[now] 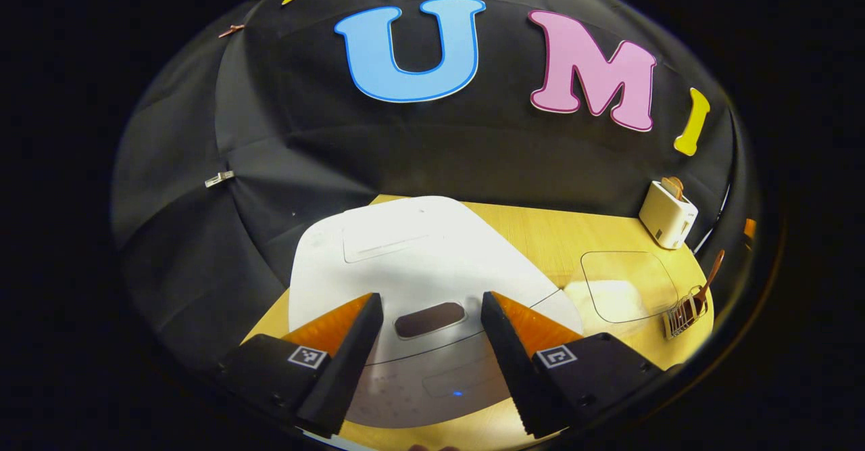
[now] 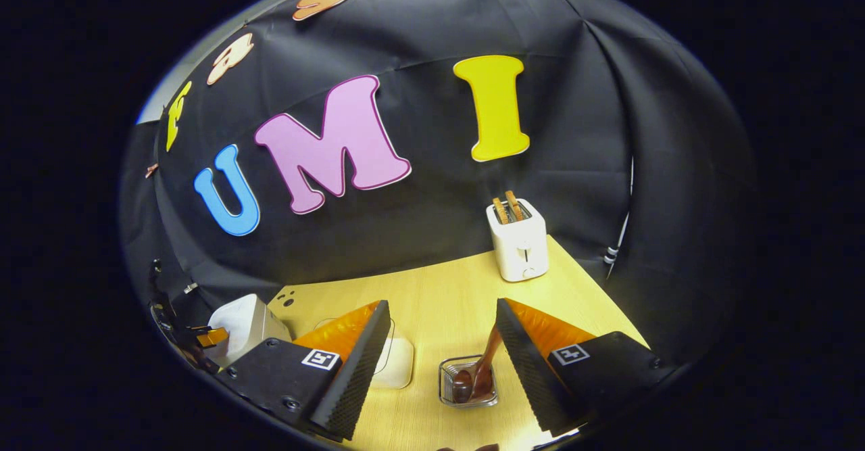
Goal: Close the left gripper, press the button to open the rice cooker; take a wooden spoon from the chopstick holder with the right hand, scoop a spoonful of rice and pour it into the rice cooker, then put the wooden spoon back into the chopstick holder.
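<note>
Rice cooker [image 1: 419, 262] sits at the left of the table [image 1: 540, 231], lid down, with the left gripper [image 1: 432, 316] hovering over its dark front button [image 1: 430, 320]; the fingers are spread wide, so they would need pressing together before a push, I judge. Right of it lies a clear lidded container [image 1: 628, 285], likely holding the rice. Next comes the wire chopstick holder [image 2: 467, 382] with the wooden spoon [image 2: 481, 370] leaning inside, handle up for easy taking. The right gripper [image 2: 442, 363] waits above it, fingers apart, holding nothing. A toaster [image 2: 518, 240] stands at the back.
</note>
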The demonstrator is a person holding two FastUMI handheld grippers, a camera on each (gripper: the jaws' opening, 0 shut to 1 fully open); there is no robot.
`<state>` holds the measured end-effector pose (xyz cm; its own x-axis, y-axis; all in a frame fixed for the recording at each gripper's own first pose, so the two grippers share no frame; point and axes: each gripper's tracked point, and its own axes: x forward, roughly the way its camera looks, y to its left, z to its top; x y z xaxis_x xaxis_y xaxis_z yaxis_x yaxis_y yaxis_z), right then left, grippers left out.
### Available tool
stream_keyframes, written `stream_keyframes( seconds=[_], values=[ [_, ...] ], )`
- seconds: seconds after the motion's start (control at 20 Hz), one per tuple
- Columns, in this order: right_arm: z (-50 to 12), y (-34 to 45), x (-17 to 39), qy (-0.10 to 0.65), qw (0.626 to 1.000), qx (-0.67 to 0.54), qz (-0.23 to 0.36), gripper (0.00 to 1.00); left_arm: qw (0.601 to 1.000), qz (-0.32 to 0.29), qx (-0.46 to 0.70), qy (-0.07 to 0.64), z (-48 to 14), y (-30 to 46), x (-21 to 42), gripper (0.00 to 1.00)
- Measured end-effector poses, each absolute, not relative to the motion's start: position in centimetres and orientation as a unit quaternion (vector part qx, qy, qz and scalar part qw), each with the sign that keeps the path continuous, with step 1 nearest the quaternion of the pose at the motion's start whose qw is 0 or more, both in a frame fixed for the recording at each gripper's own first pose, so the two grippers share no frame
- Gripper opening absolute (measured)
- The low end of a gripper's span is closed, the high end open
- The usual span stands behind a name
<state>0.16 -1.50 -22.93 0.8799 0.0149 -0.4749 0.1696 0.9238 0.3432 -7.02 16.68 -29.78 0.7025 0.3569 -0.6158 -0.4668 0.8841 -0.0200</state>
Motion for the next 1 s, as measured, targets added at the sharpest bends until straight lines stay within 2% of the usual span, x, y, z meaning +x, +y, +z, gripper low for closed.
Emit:
stream_keyframes(
  seconds=[0.25, 0.45, 0.6, 1.0],
  values=[
    [-21.4, -0.2, 0.3, 0.234, 0.958, 0.166, -0.015, 0.98, 0.922, 0.219, -0.087, 0.307, -28.9, 16.6, -6.9, 0.95],
    [-19.7, 0.4, 0.2, 0.221, 0.966, 0.133, 0.002, 0.99, 0.944, 0.209, -0.09, 0.239, -24.1, 15.9, -5.0, 0.95],
    [-18.1, 0.9, 0.3, 0.208, 0.972, 0.106, 0.013, 0.99, 0.962, 0.178, -0.081, 0.189, -19.1, 13.8, -3.3, 0.95],
    [-12.7, 2.4, 0.6, 0.156, 0.984, 0.074, 0.035, 0.99, 0.985, 0.107, -0.089, 0.1, -10.6, 8.5, -1.5, 0.95]
  ],
)
